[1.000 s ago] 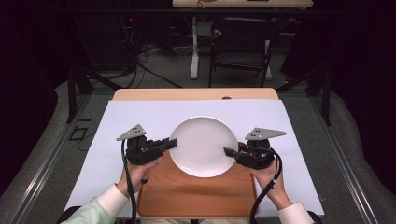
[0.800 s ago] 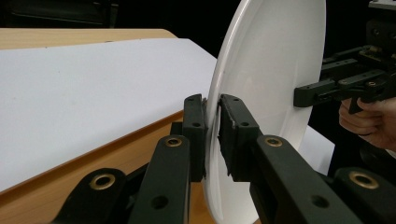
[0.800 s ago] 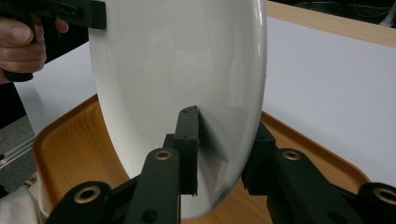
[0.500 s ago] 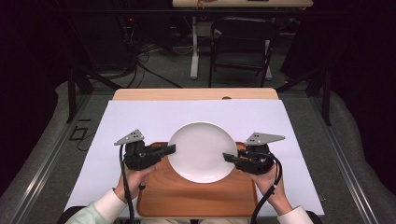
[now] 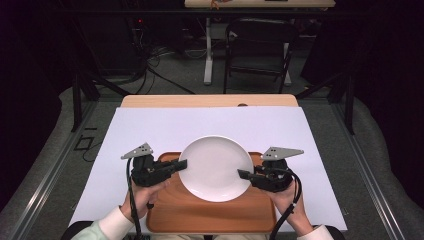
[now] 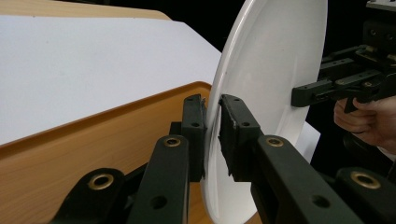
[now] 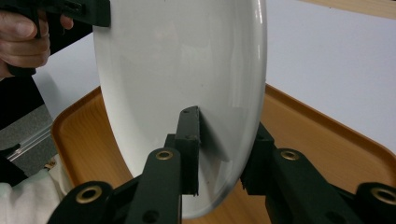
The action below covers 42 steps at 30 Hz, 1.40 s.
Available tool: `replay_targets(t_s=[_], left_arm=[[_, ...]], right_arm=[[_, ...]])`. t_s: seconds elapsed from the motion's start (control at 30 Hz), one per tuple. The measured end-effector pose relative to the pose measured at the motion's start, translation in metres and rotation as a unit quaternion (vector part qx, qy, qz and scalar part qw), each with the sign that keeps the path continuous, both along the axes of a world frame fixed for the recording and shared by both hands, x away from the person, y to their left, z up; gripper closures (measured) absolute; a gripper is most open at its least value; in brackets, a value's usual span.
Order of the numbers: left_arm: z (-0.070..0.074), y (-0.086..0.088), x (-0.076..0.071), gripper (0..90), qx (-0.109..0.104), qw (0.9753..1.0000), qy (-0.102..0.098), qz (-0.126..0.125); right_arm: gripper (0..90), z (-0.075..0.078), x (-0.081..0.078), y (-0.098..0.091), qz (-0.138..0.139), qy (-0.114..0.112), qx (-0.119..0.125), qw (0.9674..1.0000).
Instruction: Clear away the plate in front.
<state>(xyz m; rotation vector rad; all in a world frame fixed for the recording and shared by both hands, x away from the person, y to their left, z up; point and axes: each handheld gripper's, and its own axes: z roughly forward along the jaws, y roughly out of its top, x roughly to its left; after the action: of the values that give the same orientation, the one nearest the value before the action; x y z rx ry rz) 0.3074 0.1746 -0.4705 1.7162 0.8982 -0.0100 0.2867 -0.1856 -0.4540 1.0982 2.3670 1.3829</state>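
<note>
Pinching the white plate by opposite rims, left gripper and right gripper both clamped on it above the wooden tray. Glazed rim's probably slippery; uneven hands and it tips out.

Dark room, dim beyond the surface. Grey floor behind it, black cables strewn left of a white table leg. Dark chair just right of that leg. Black stands flank the surface.
</note>
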Motion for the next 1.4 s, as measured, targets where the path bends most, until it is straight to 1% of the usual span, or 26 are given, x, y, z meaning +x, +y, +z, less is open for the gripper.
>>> replay_targets(t_s=[0.13,0.17,0.27,0.37,0.47,0.53,0.6,0.63,0.67,0.73,0.77,0.8,0.83,0.87,0.9,0.97,1.0,1.03,1.07,1.2,1.23,1.33,1.37,1.4], left_arm=[[-0.002,0.001,-0.001,80.0,-0.002,1.0,0.007,-0.001],[-0.003,0.002,-0.003,79.9,0.003,0.9999,0.012,0.0],[-0.005,0.002,-0.004,79.7,0.008,0.9998,0.015,0.003],[-0.007,0.003,-0.004,79.4,0.006,0.9997,0.022,-0.001],[-0.008,0.004,-0.006,79.7,0.007,0.9996,0.026,-0.003],[-0.009,0.005,-0.007,79.7,0.012,0.9994,0.032,-0.005],[-0.011,0.006,-0.007,79.7,0.014,0.9991,0.041,-0.005],[-0.012,0.007,-0.008,79.7,0.014,0.9989,0.044,-0.006],[-0.014,0.007,-0.008,79.5,0.022,0.9984,0.052,-0.005],[-0.015,0.007,-0.008,79.5,0.025,0.9981,0.055,-0.005],[-0.017,0.007,-0.008,79.4,0.031,0.9974,0.064,-0.009],[-0.018,0.007,-0.008,79.5,0.034,0.9971,0.067,-0.01],[-0.019,0.007,-0.008,79.5,0.034,0.9968,0.072,-0.009],[-0.019,0.007,-0.008,79.4,0.034,0.9968,0.072,-0.009],[-0.021,0.006,-0.007,79.4,0.038,0.9962,0.077,-0.011],[-0.023,0.006,-0.006,79.2,0.047,0.9952,0.085,-0.012],[-0.024,0.005,-0.005,78.7,0.048,0.9947,0.09,-0.011],[-0.026,0.004,-0.005,78.5,0.055,0.9938,0.096,-0.008],[-0.026,0.004,-0.005,78.2,0.055,0.9938,0.096,-0.008],[-0.03,0.003,-0.003,77.8,0.068,0.9926,0.101,-0.004],[-0.031,0.002,-0.003,77.5,0.069,0.9923,0.102,-0.002],[-0.035,0.0,-0.002,76.9,0.087,0.9916,0.096,0.004],[-0.035,0.0,-0.002,76.8,0.087,0.9916,0.096,0.004],[-0.036,-0.001,-0.002,76.8,0.094,0.9913,0.092,0.006]], right_arm=[[73.3,-0.002,-0.002,0.001,0.003,0.006,-0.003,1.0],[73.4,-0.003,-0.002,0.002,0.005,0.008,-0.004,0.9999],[73.0,-0.004,-0.004,0.003,0.011,0.011,-0.007,0.9998],[73.1,-0.007,-0.005,0.005,0.015,0.015,-0.011,0.9997],[73.4,-0.009,-0.005,0.006,0.016,0.025,-0.008,0.9995],[73.4,-0.01,-0.005,0.006,0.018,0.026,-0.008,0.9995],[73.2,-0.013,-0.006,0.008,0.021,0.037,-0.01,0.9991],[73.2,-0.013,-0.006,0.008,0.021,0.037,-0.01,0.9991],[73.3,-0.015,-0.006,0.009,0.024,0.042,-0.012,0.9988],[73.3,-0.015,-0.005,0.01,0.024,0.045,-0.014,0.9986],[73.4,-0.017,-0.004,0.011,0.025,0.052,-0.017,0.9982],[73.4,-0.019,-0.004,0.011,0.026,0.057,-0.018,0.9978],[73.3,-0.02,-0.003,0.011,0.027,0.063,-0.019,0.9975],[73.4,-0.021,-0.003,0.011,0.028,0.067,-0.022,0.9971],[73.4,-0.021,-0.003,0.011,0.028,0.067,-0.022,0.9971],[73.4,-0.024,-0.001,0.012,0.028,0.077,-0.027,0.9962],[73.5,-0.027,0.0,0.013,0.03,0.084,-0.035,0.9954],[73.5,-0.028,0.001,0.014,0.03,0.087,-0.038,0.995],[73.5,-0.028,0.001,0.014,0.03,0.087,-0.038,0.995],[73.3,-0.033,0.003,0.016,0.028,0.1,-0.047,0.9935],[73.0,-0.035,0.004,0.017,0.026,0.103,-0.053,0.9929],[72.6,-0.038,0.005,0.02,0.024,0.108,-0.063,0.9918],[72.5,-0.039,0.006,0.02,0.024,0.11,-0.066,0.9915],[72.0,-0.04,0.006,0.021,0.023,0.112,-0.066,0.9912]])
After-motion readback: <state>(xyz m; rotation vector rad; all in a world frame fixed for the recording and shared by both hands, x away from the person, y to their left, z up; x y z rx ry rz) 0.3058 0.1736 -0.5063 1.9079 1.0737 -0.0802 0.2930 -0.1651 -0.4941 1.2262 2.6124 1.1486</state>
